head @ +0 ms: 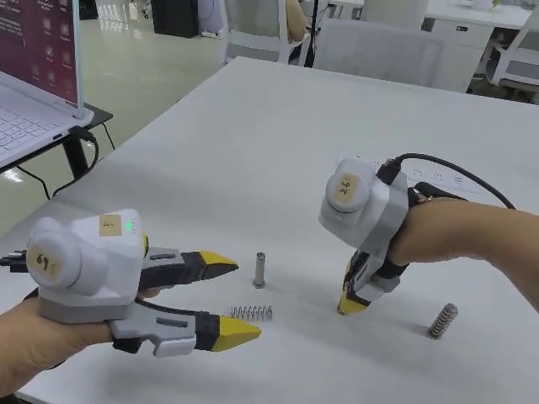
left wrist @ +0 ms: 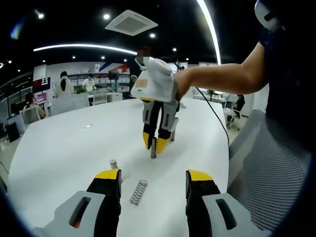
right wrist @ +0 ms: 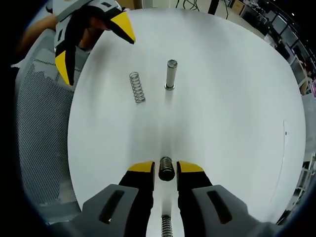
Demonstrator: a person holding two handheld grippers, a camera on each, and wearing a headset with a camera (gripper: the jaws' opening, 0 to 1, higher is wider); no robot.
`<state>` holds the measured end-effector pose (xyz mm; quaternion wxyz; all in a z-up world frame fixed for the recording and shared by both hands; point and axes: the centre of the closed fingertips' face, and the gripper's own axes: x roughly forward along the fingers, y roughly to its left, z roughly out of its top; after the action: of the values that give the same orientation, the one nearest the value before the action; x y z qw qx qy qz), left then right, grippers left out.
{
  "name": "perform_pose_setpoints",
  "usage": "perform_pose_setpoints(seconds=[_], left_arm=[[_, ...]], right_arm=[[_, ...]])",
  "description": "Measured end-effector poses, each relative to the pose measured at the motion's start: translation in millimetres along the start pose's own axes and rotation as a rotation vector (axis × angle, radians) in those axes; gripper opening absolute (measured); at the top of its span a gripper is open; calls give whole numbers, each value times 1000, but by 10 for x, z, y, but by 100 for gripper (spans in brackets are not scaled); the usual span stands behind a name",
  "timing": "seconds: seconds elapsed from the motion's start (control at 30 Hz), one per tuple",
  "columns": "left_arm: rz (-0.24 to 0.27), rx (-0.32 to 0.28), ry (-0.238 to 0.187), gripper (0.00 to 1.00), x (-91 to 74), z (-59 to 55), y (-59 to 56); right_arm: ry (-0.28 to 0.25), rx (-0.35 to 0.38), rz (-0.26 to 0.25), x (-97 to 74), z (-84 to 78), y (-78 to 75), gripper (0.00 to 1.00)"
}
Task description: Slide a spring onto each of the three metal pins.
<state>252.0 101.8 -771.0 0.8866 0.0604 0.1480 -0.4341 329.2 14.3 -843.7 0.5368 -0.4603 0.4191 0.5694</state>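
The left gripper (head: pixel 226 298) lies low at the near left of the white surface (head: pixel 253 151) with its jaws wide apart and nothing between them. Just beyond its yellow tips a loose spring (head: pixel 252 312) lies flat, and a little farther a bare metal pin (head: pixel 259 269) stands upright. The two are close but not touching.

To the right, the right gripper (head: pixel 350 303) points steeply down at the surface. Its body hides its catch from the head view. In the right gripper view its jaws are drawn in on a held spring (right wrist: pixel 166 169), seen end-on. In the left gripper view this spring stands upright under the yellow tips, with its foot on the surface.

A third spring (head: pixel 442 321) lies tilted at the near right, well apart from the pin. Whether a pin sits inside either of these two springs is hard to make out.

A black cable (head: pixel 455 172) runs from the right gripper across a white power strip (head: pixel 438 178), partly hidden by the forearm. An open laptop (head: pixel 34 76), cut off by the frame edge, sits on a side stand at the far left. A mesh chair (right wrist: pixel 39 123) stands beside the near edge.
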Motion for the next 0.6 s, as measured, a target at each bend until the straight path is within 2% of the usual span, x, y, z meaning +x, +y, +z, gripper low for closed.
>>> perform_pose_setpoints(seconds=[0.27, 0.6], left_arm=[[-1, 2, 0, 47, -9, -12, 5], [0, 5, 3, 47, -14, -7, -8]], right_arm=[[-18, -23, -25, -50, 80, 0, 17], [-48, -78, -46, -116, 301, 57, 18]])
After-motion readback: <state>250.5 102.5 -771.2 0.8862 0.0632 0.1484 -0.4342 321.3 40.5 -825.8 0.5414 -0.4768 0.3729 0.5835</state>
